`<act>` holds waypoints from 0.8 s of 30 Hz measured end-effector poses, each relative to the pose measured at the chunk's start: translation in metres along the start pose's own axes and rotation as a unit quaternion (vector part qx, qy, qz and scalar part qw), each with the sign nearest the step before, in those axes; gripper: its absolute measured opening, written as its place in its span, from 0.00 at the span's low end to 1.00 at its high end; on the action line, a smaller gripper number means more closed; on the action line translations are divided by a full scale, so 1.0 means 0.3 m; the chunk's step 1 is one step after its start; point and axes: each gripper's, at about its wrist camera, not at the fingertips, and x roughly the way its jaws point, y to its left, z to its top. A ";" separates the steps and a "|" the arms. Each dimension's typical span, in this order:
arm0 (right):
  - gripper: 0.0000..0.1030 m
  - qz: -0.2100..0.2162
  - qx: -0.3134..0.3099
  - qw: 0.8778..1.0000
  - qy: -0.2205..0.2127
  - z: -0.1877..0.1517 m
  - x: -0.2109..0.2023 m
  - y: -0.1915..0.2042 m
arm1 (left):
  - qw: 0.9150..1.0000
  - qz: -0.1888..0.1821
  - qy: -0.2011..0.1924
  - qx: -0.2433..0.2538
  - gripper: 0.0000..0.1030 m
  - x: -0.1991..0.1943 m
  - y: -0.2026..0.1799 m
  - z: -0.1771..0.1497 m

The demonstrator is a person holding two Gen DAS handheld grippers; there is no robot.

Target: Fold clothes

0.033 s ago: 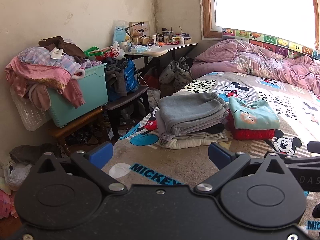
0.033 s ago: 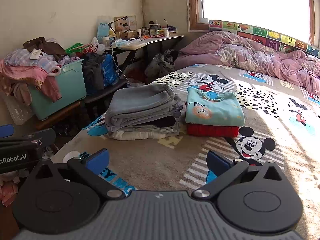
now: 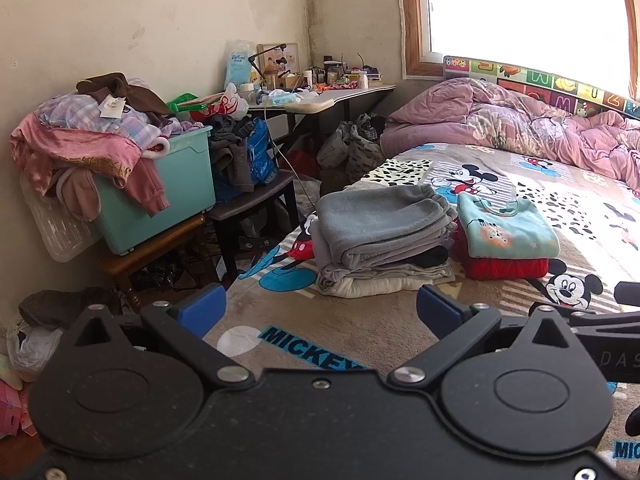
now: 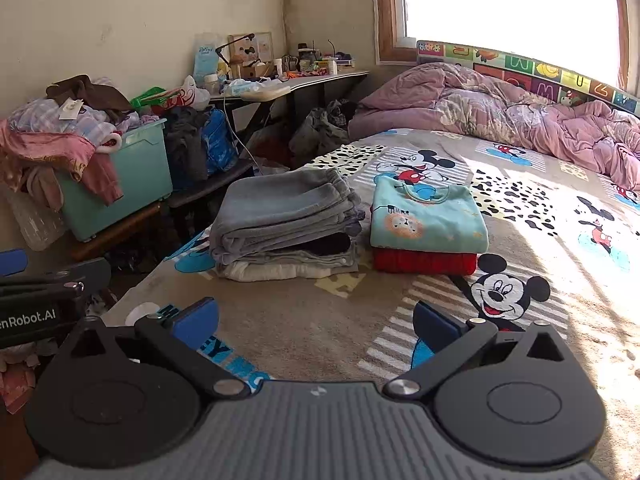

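Note:
Two stacks of folded clothes sit on the Mickey Mouse blanket [image 3: 360, 328] on the bed. The left stack [image 3: 380, 236] [image 4: 284, 224] is mostly grey fleece over pale garments. Beside it on the right, a teal child's top with a lion print [image 3: 504, 232] [image 4: 428, 220] lies on a folded red garment [image 3: 508, 268] [image 4: 424, 262]. A heap of unfolded pink, lilac and brown clothes [image 3: 92, 140] [image 4: 60, 136] spills over a teal bin [image 3: 176, 196]. My left gripper [image 3: 320, 312] and right gripper [image 4: 316, 320] hover over the blanket in front of the stacks, both open, nothing between the blue pads.
A crumpled pink quilt [image 3: 520, 128] lies along the far side of the bed under the window. The bin rests on a wooden stool [image 3: 152, 248]. A dark chair [image 3: 256, 204] holds dark clothes and a blue bag. A cluttered desk [image 3: 332, 96] fills the corner.

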 end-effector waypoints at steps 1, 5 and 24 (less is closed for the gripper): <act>1.00 0.002 0.001 1.000 -0.001 0.000 0.001 0.000 | 1.000 -0.002 0.002 0.000 1.00 0.001 0.000 0.001; 1.00 0.004 -0.003 1.000 0.007 0.010 0.017 0.000 | 1.000 -0.012 0.012 0.000 1.00 0.003 0.002 0.006; 1.00 -0.001 -0.002 1.000 -0.003 -0.005 -0.024 -0.003 | 1.000 -0.015 0.012 0.011 1.00 0.019 -0.034 -0.023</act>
